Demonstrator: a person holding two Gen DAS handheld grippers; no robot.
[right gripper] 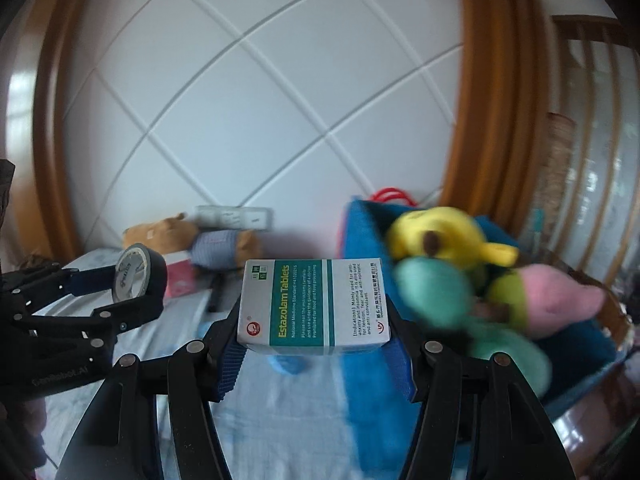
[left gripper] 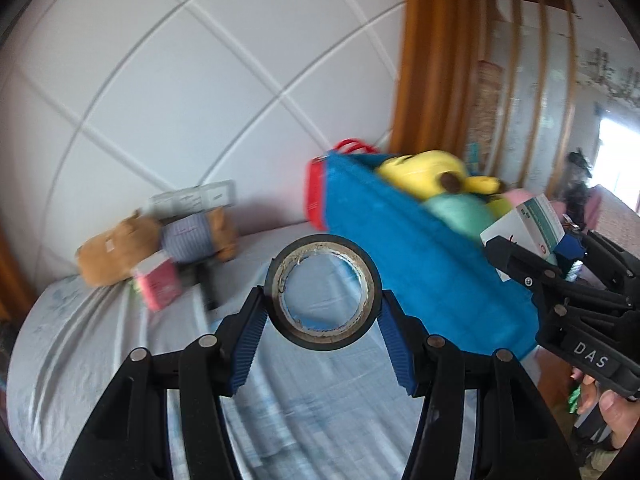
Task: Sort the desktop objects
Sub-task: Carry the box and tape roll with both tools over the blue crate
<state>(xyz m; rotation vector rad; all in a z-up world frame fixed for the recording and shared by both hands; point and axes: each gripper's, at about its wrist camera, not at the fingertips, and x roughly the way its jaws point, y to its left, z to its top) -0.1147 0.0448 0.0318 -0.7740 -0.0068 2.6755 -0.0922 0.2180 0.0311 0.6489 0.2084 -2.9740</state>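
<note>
left gripper (left gripper: 323, 312): clamped across the tape roll's (left gripper: 323, 293) rim, hole facing us, so it can't roll free | right gripper (right gripper: 316, 332): pinching the tablet box (right gripper: 314, 307) by its ends, label up | both held above the bed beside the blue bin (left gripper: 420, 264) of plush toys, likely bound there
</note>
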